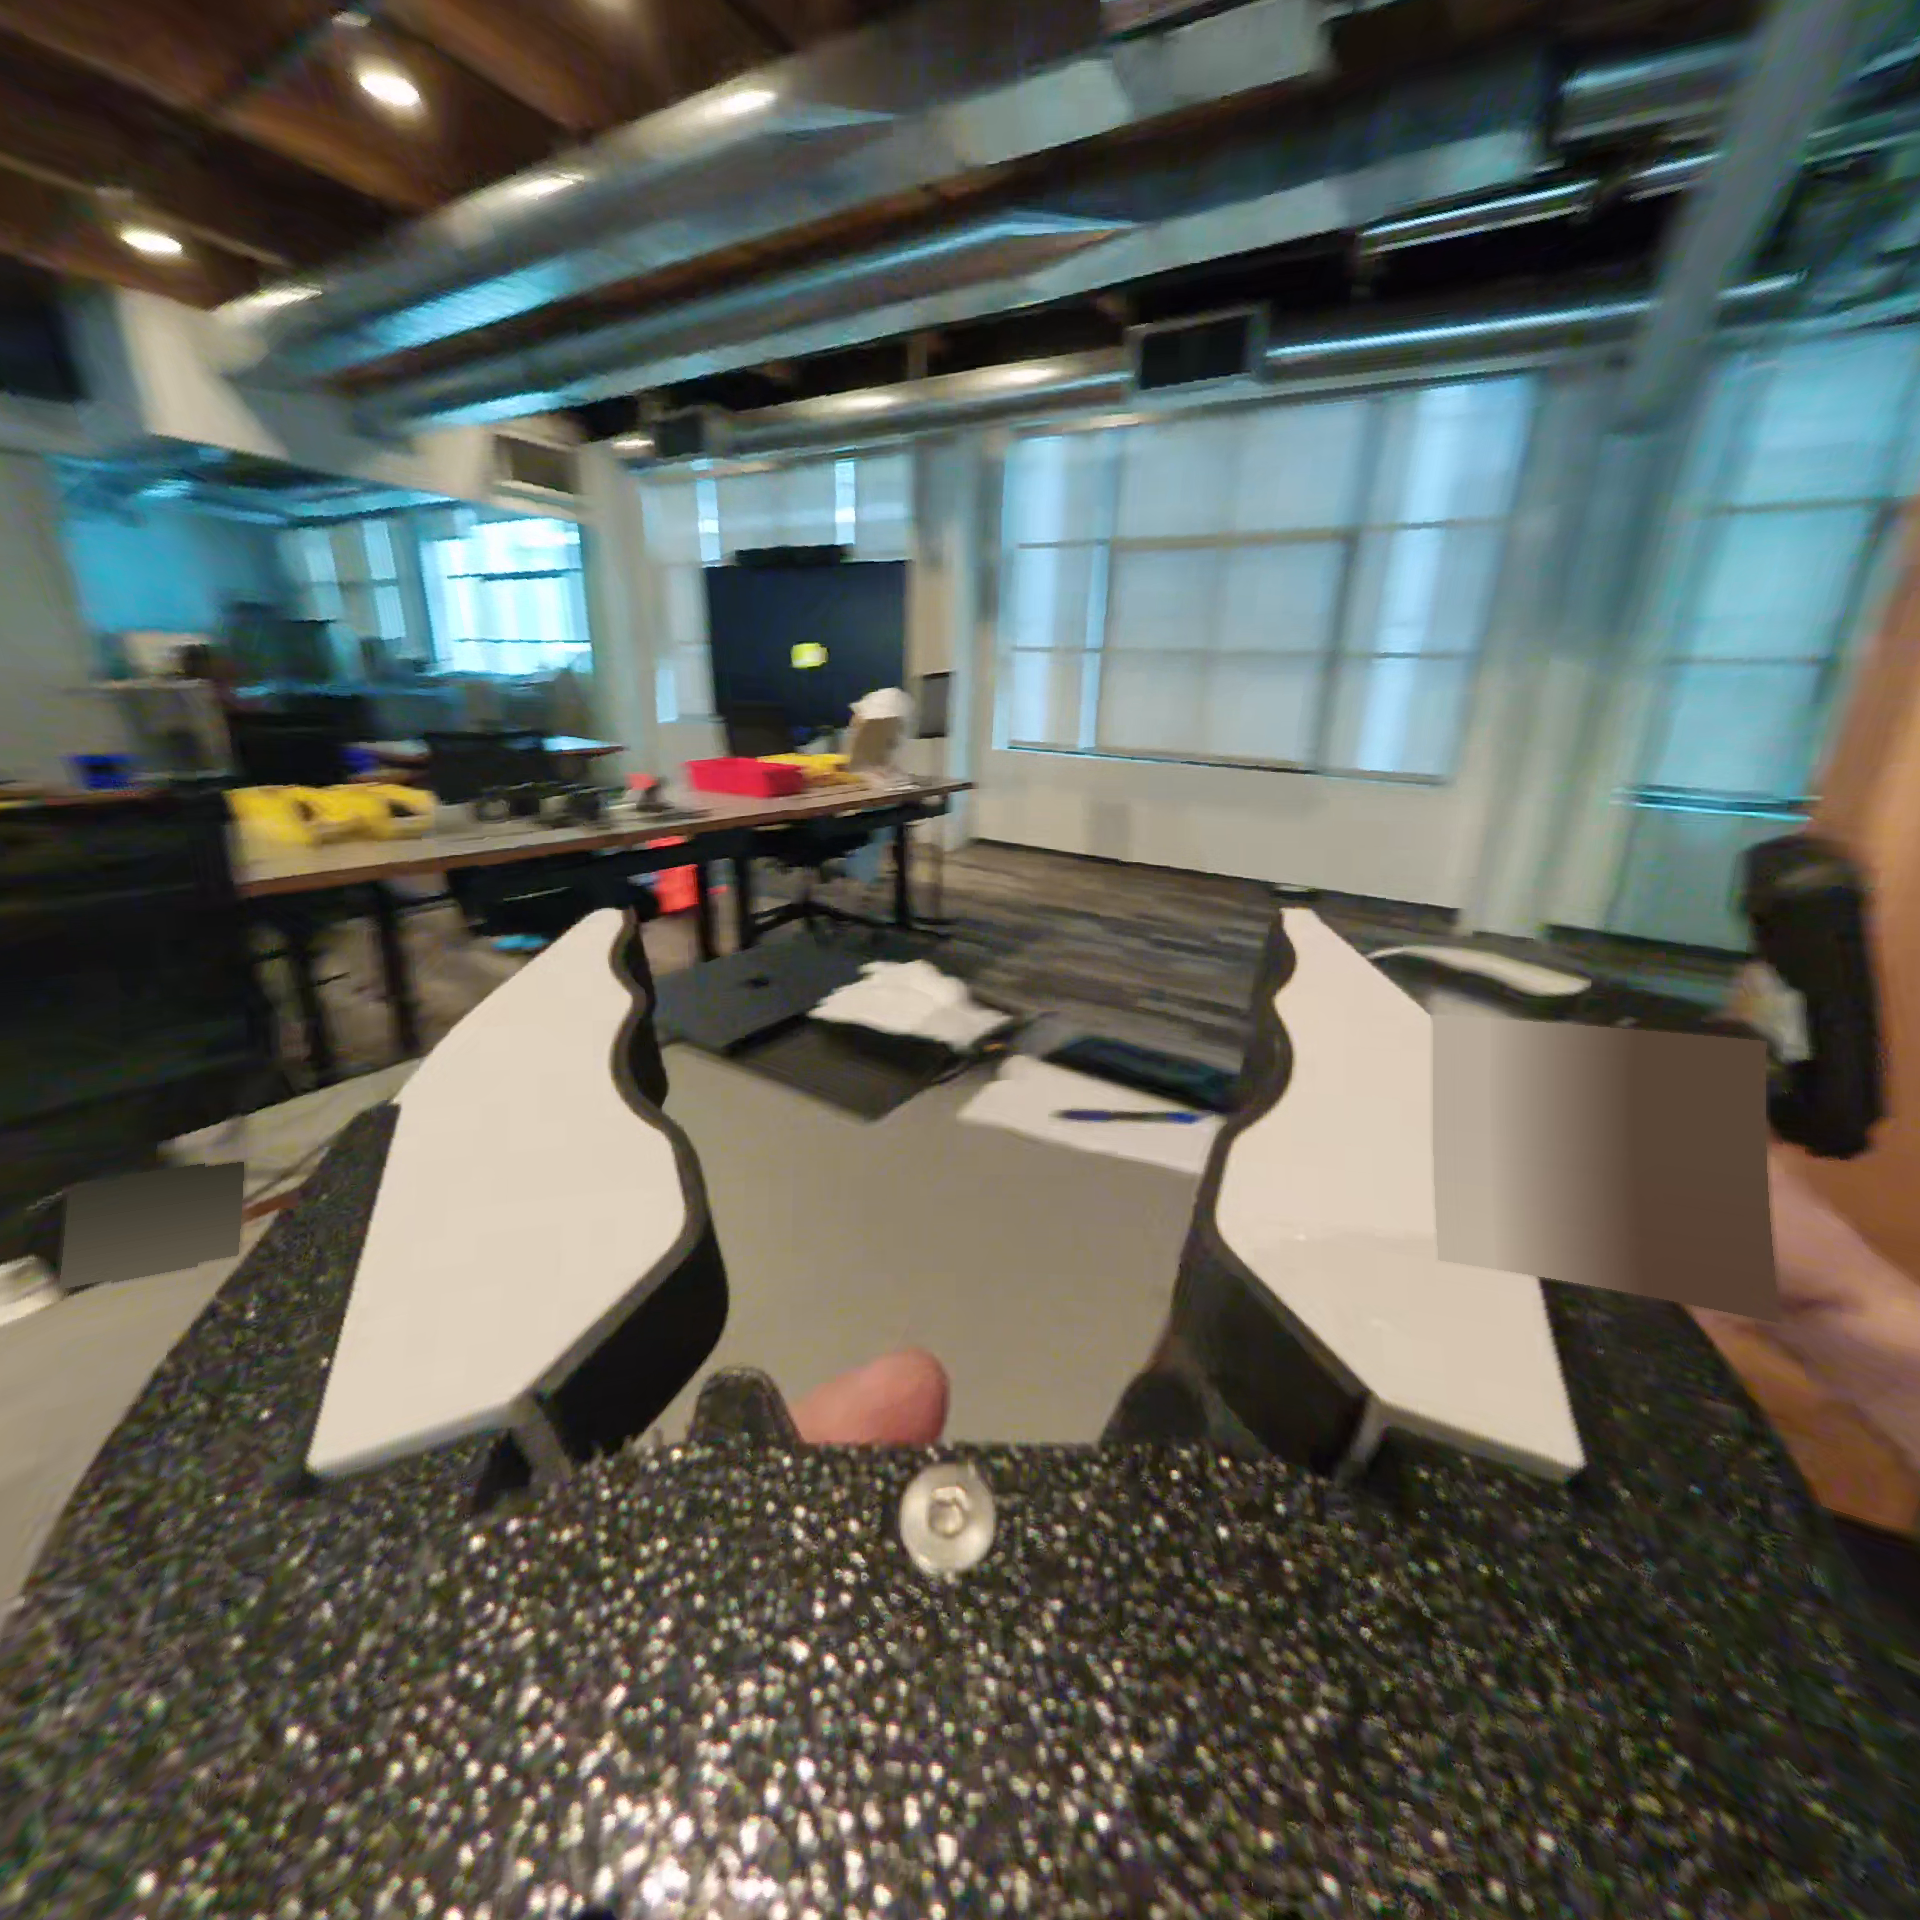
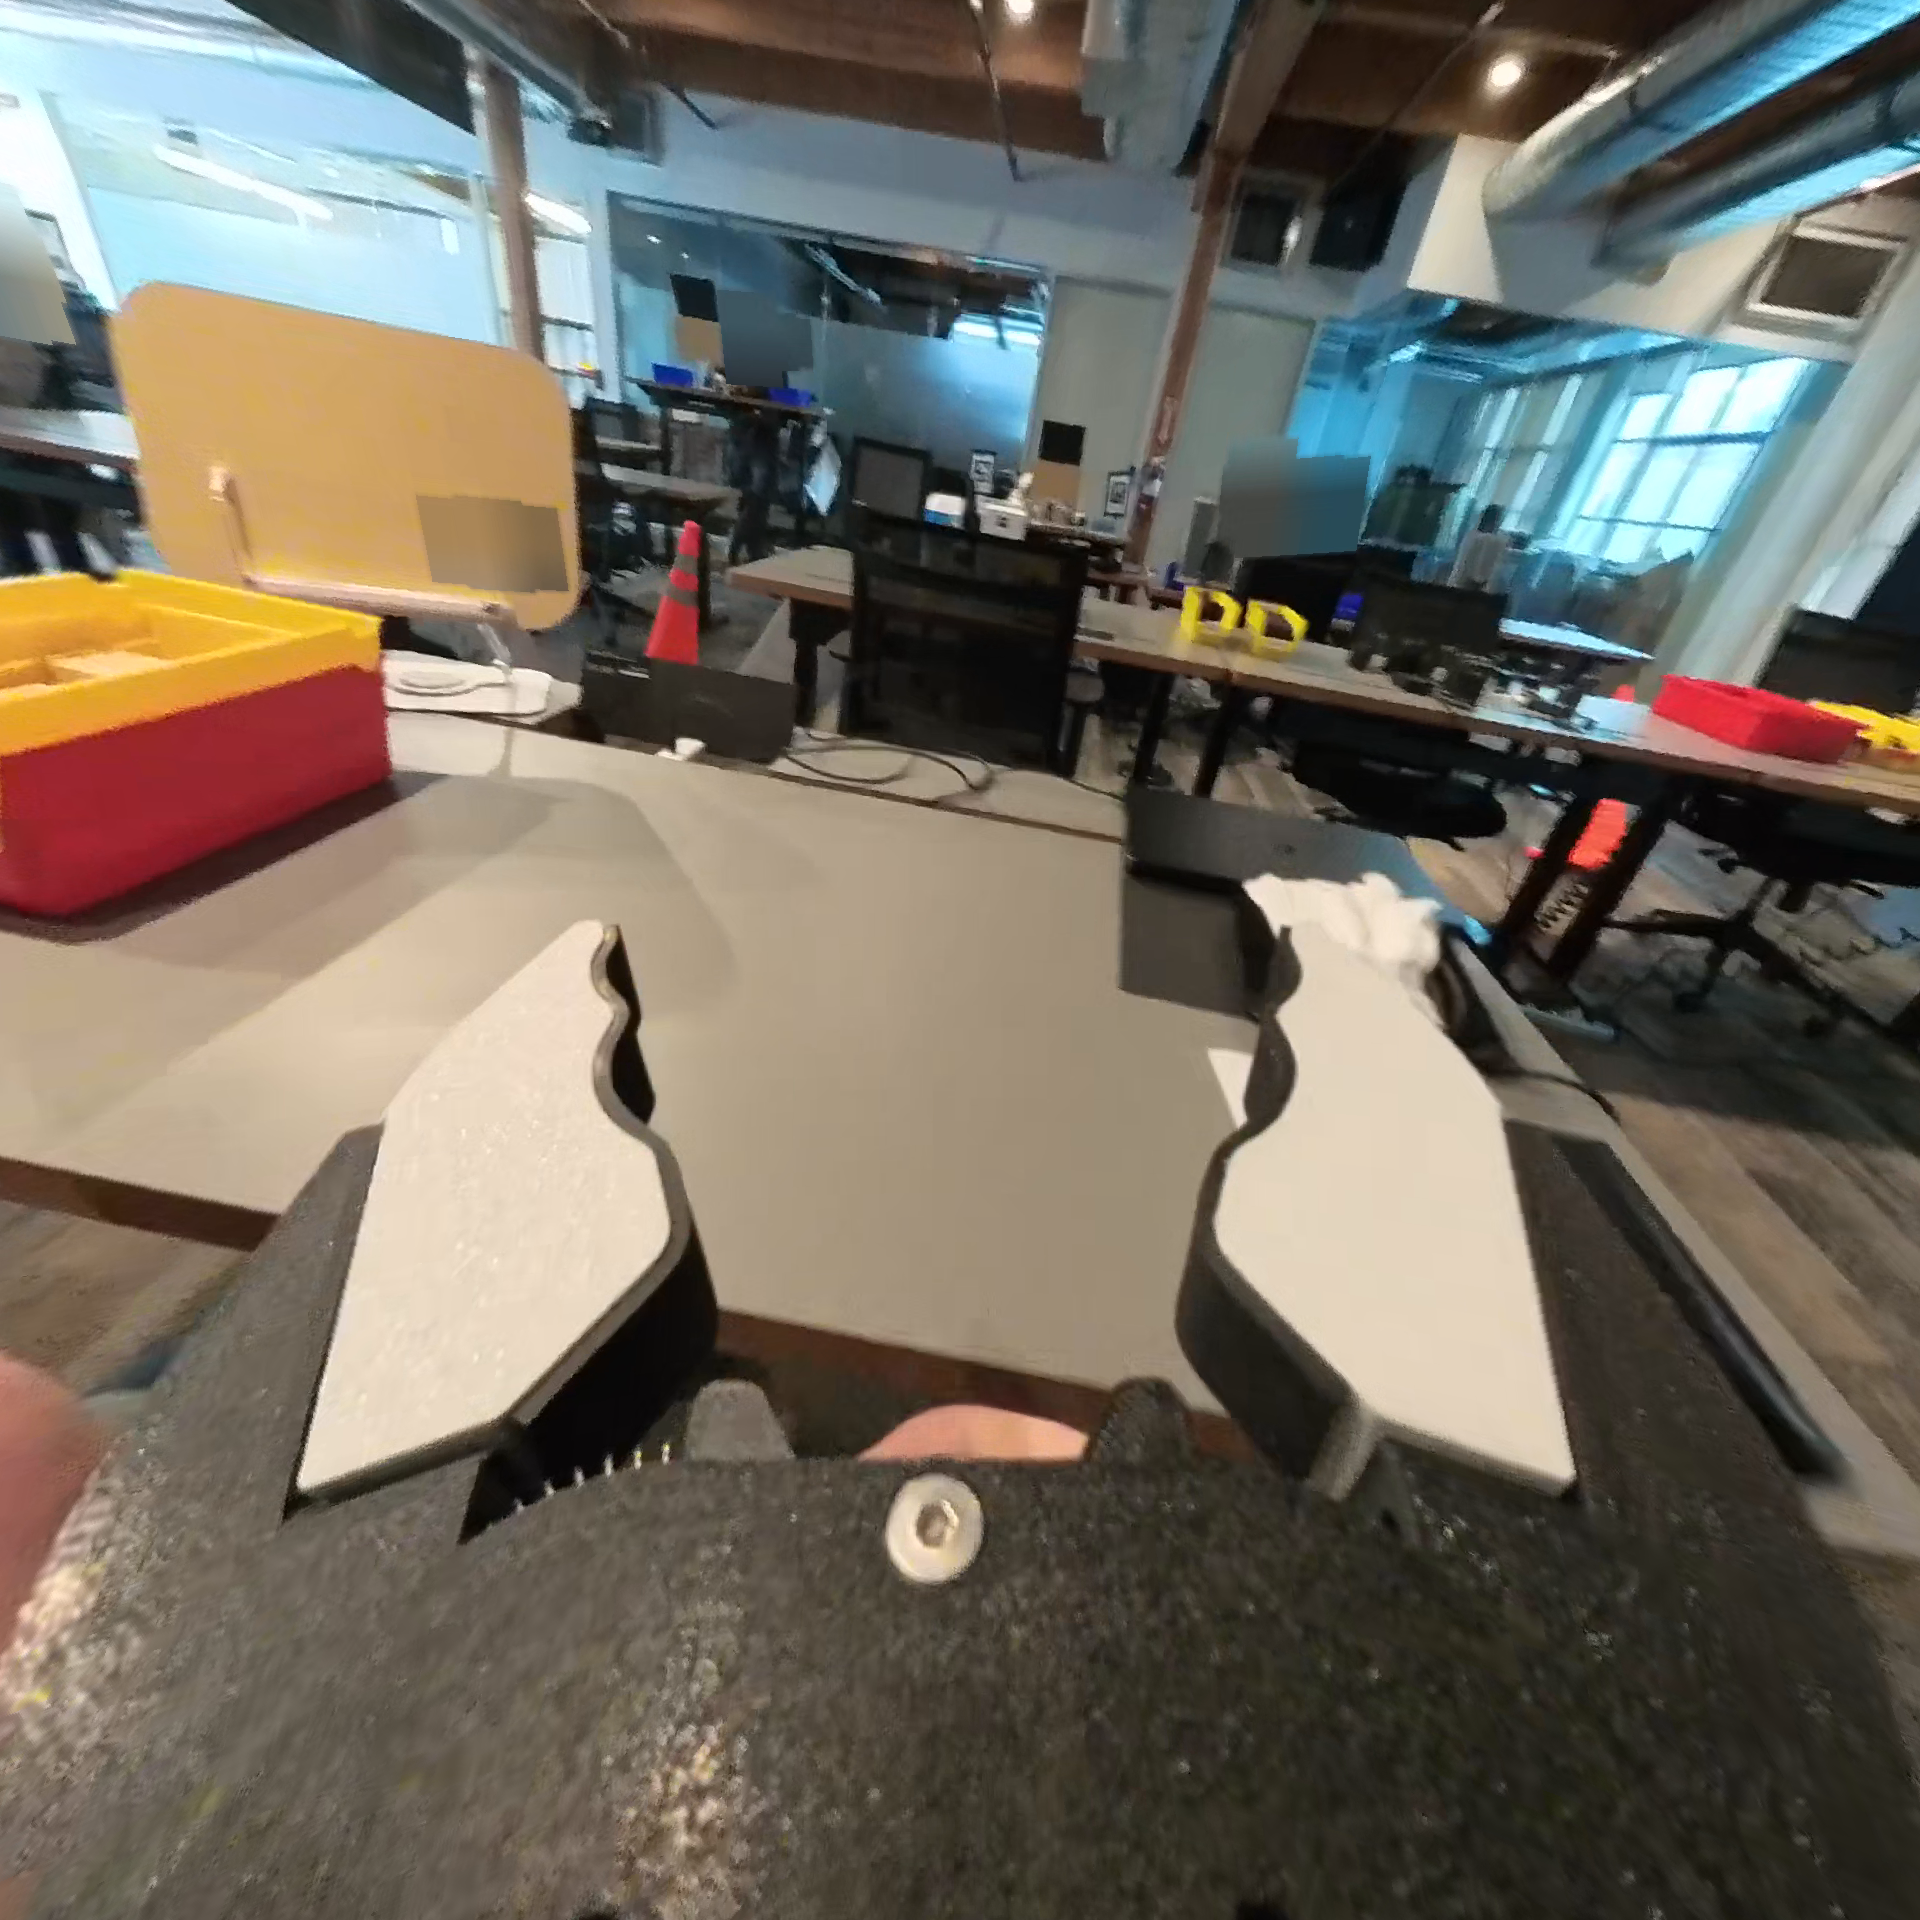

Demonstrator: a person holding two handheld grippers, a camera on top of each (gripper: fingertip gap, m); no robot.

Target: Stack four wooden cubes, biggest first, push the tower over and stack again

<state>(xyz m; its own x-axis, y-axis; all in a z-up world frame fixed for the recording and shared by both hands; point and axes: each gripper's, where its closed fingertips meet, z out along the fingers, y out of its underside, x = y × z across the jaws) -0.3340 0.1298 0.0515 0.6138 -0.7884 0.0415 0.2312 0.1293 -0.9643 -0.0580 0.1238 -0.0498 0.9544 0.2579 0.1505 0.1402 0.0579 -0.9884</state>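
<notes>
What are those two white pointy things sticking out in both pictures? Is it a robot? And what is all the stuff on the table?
It is not a robot. A person holds a hand tool, a gripper, in each hand, and a small camera sits on each one, looking forward along its two white fingers. One picture comes from the left gripper, the other from the right gripper. Both are open and hold nothing. Below them is a grey table. Ahead of the left gripper lie a blue pen on white paper, a black laptop and a crumpled white cloth. At the far left of the right picture stands a red box with a yellow tray on top.
</notes>
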